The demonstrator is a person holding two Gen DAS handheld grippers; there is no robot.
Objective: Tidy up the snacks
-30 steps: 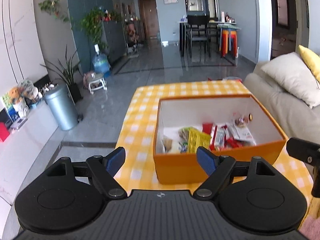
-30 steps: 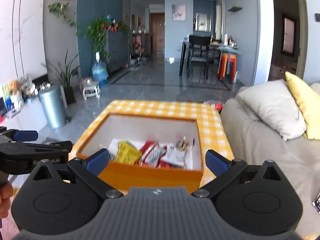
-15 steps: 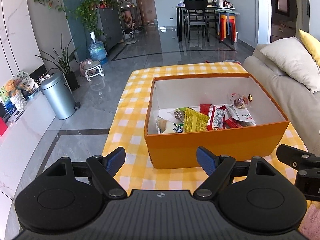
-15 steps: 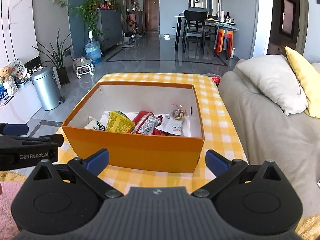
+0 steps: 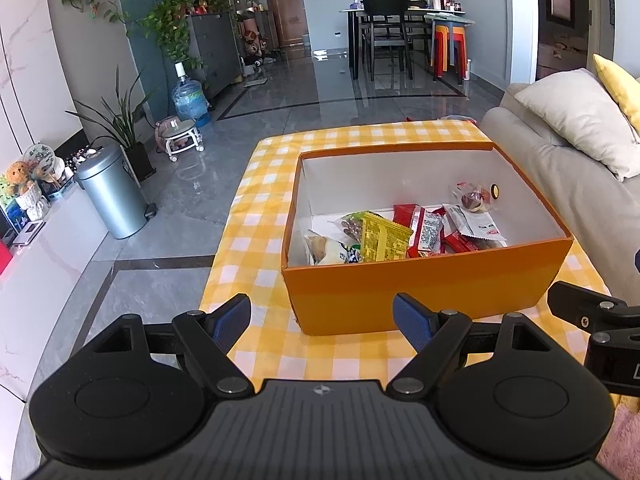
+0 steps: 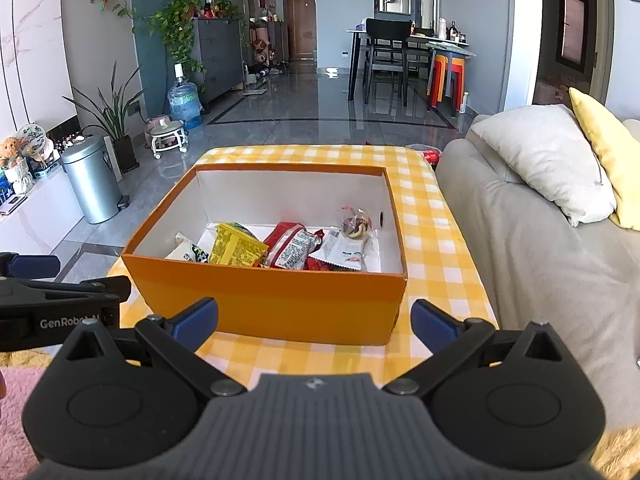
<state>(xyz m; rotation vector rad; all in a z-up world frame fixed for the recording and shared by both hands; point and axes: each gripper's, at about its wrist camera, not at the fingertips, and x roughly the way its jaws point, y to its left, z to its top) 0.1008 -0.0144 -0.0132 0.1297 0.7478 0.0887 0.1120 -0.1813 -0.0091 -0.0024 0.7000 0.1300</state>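
Observation:
An orange box (image 5: 424, 292) (image 6: 272, 300) with a white inside stands on the yellow checked table (image 5: 264, 184) (image 6: 436, 240). Several snack packets lie in it: a yellow packet (image 5: 382, 236) (image 6: 234, 248), red packets (image 5: 426, 232) (image 6: 292, 248), a white one (image 5: 472, 224) (image 6: 346, 250) and a clear wrapped sweet (image 5: 474, 198) (image 6: 356, 226). My left gripper (image 5: 322, 320) is open in front of the box's near left corner, holding nothing. My right gripper (image 6: 314, 318) is open before the box's near wall, also holding nothing.
A grey sofa (image 6: 540, 248) with a beige pillow (image 6: 548, 164) and a yellow pillow (image 6: 604, 152) runs along the table's right side. A metal bin (image 5: 110, 192) stands on the floor to the left. Pink fluffy fabric (image 6: 16, 412) lies at the near left.
Both grippers have pulled back and risen from the box, so it sits farther off and its contents show more fully. Both stayed open; the snacks have not moved.

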